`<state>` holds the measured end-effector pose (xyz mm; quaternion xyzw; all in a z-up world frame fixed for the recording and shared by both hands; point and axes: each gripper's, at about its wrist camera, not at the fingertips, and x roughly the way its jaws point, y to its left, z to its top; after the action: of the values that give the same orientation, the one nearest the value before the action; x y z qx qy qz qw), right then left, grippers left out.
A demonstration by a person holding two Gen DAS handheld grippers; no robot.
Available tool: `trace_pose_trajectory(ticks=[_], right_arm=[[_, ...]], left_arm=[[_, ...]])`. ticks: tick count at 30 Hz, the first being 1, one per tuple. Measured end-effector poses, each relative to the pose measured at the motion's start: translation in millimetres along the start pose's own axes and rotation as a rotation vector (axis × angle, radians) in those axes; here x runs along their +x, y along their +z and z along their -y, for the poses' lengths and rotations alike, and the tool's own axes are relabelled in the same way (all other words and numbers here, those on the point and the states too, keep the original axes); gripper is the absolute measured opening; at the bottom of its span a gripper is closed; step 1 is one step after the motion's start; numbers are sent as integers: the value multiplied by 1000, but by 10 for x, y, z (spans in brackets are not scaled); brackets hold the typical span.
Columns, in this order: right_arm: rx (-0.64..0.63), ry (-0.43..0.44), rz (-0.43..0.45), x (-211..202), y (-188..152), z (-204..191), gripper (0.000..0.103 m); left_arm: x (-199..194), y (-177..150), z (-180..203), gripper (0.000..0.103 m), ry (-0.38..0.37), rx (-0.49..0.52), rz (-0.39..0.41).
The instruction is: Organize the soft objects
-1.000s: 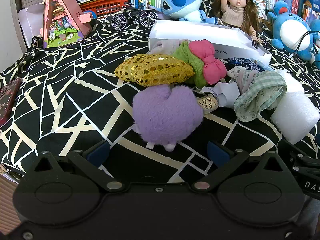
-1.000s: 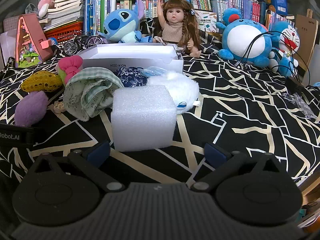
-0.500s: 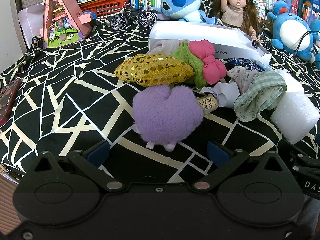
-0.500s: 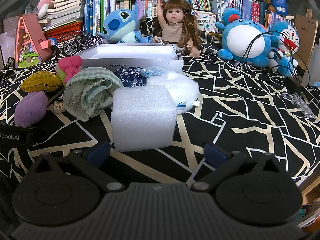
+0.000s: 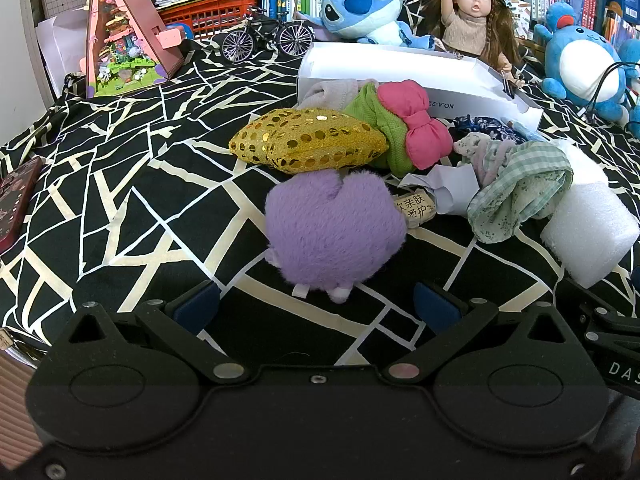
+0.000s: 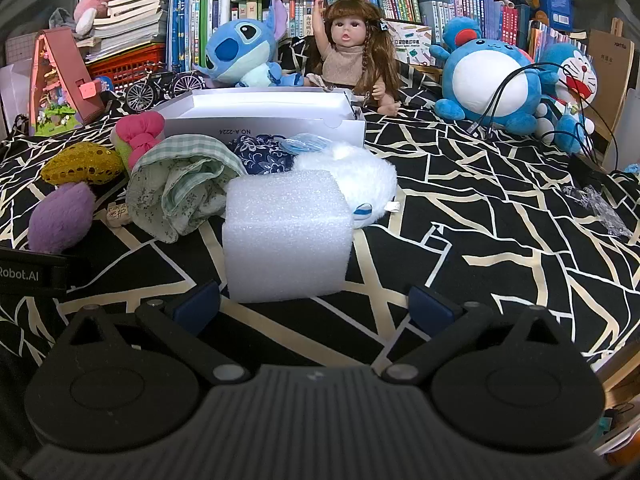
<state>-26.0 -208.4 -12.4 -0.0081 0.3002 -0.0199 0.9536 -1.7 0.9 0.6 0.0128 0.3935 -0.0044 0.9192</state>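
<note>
A purple plush (image 5: 334,232) lies on the black-and-white cloth just ahead of my open, empty left gripper (image 5: 316,310). Behind it are a gold sequin pouch (image 5: 308,144), a pink and green soft toy (image 5: 404,126) and a green checked cloth bundle (image 5: 516,192). A white foam block (image 6: 286,236) sits right in front of my open, empty right gripper (image 6: 314,306), with a white fluffy plush (image 6: 352,176) behind it. A white open box (image 6: 264,116) stands further back.
A Stitch plush (image 6: 244,54), a doll (image 6: 352,48) and blue round plushes (image 6: 488,80) line the back by bookshelves. A model bicycle (image 5: 268,36) and pink toy house (image 5: 124,52) stand back left. Black cables (image 6: 520,92) trail at right.
</note>
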Motion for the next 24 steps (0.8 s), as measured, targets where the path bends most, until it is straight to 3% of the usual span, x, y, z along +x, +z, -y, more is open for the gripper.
trace_pose_trajectory(ticks=[24], right_arm=[[9,6,40,-15,-31,13,103]], left_arm=[[-26,38,12,103,-4,-5,14]])
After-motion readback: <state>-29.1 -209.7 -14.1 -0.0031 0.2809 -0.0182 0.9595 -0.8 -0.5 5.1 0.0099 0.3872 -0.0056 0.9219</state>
